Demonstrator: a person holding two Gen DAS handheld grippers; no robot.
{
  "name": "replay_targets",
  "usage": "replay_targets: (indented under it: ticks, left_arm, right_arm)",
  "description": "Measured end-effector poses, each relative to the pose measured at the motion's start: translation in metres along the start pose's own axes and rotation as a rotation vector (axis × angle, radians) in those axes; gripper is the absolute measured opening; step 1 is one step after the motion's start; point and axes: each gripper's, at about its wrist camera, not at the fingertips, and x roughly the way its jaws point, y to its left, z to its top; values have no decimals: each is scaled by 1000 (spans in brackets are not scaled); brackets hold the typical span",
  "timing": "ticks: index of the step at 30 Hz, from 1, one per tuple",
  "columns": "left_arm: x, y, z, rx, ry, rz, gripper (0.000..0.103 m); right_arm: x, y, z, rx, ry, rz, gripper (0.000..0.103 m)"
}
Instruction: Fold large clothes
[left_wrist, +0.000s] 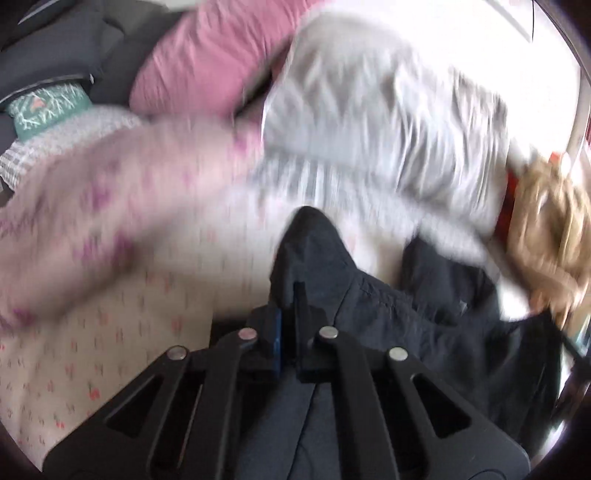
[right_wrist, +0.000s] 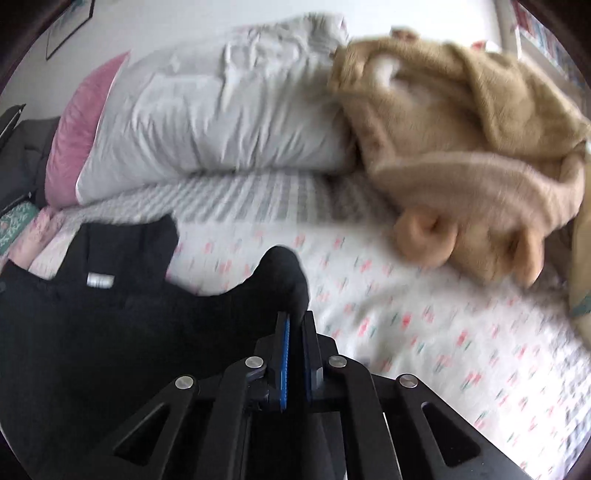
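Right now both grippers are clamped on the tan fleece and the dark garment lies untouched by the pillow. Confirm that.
Wrong on which garment. Both wrist views show the left gripper and right gripper shut on the dark garment. The tan fleece lies untouched by the pillow.

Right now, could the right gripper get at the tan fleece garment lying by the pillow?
Probably not yet. The right gripper is shut on the dark garment, so it is occupied. The way itself looks free: only bare patterned sheet lies between it and the tan fleece garment.
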Motion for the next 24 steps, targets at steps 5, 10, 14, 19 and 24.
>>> replay_targets:
  ticks: [5, 10, 14, 19, 24]
  left_arm:
    - [15, -12, 46, -19, -123, 16, 6]
    - [90, -19, 22, -9, -5, 149, 6]
    - [118, 4, -12, -70, 47, 145, 7]
    - [116, 2, -12, -49, 35, 148, 7]
    - [98, -5, 3, -26, -44, 140, 6]
  right_arm:
    - [-2, -37, 56, 126, -152, -112, 1]
    - [43, -54, 64, 224, -54, -22, 5]
    - [71, -59, 49, 269, 90, 121, 39]
    - [90, -57, 33, 231, 155, 131, 82]
    - [107, -23, 29, 133, 234, 163, 5]
